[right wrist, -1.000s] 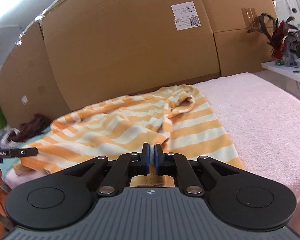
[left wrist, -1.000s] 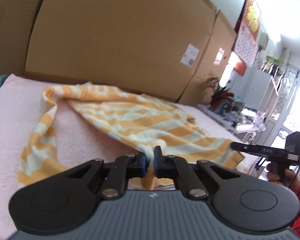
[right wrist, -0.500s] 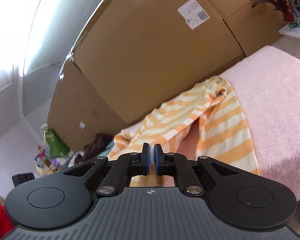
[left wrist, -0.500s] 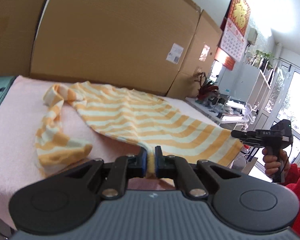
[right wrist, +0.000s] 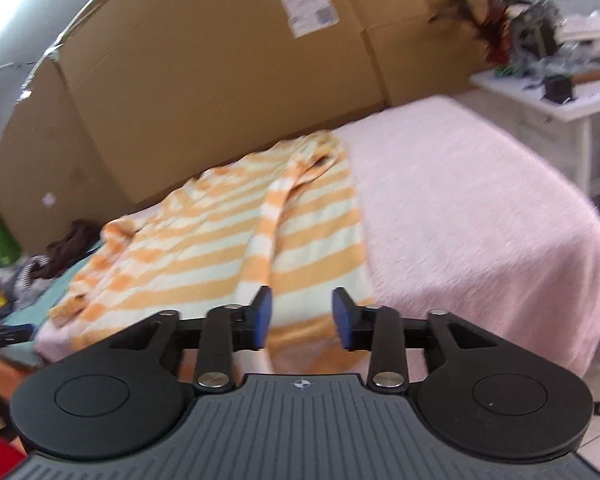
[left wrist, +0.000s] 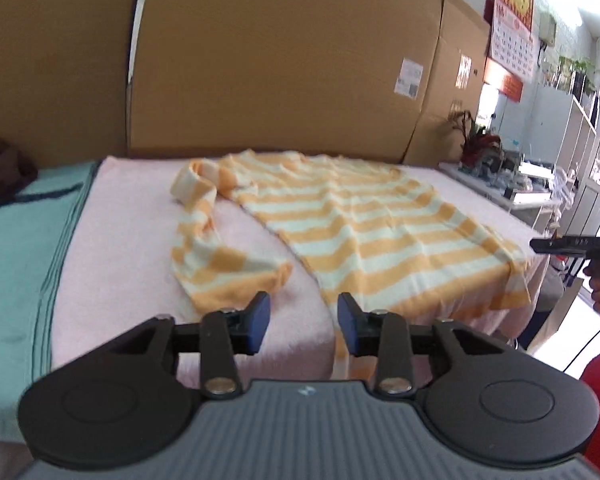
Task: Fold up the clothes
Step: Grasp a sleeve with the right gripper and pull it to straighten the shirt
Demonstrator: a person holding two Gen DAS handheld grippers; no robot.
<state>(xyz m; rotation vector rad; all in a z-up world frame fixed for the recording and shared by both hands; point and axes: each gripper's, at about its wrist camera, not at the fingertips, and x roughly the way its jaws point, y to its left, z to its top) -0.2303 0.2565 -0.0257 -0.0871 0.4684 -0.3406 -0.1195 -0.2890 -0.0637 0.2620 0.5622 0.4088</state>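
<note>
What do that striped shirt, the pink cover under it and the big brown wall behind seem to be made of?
The orange-and-white striped shirt looks like soft knit fabric, probably cotton: matte, limp and wrinkled. The pink cover looks like terry or fleece, with a fuzzy, napped surface. The brown wall is large cardboard boxes: flat matte brown panels with seams and a stuck-on shipping label.

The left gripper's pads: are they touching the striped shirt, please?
Apart. In the left wrist view the left gripper stands open, pink cover showing between its pads, clear of the striped shirt.
</note>
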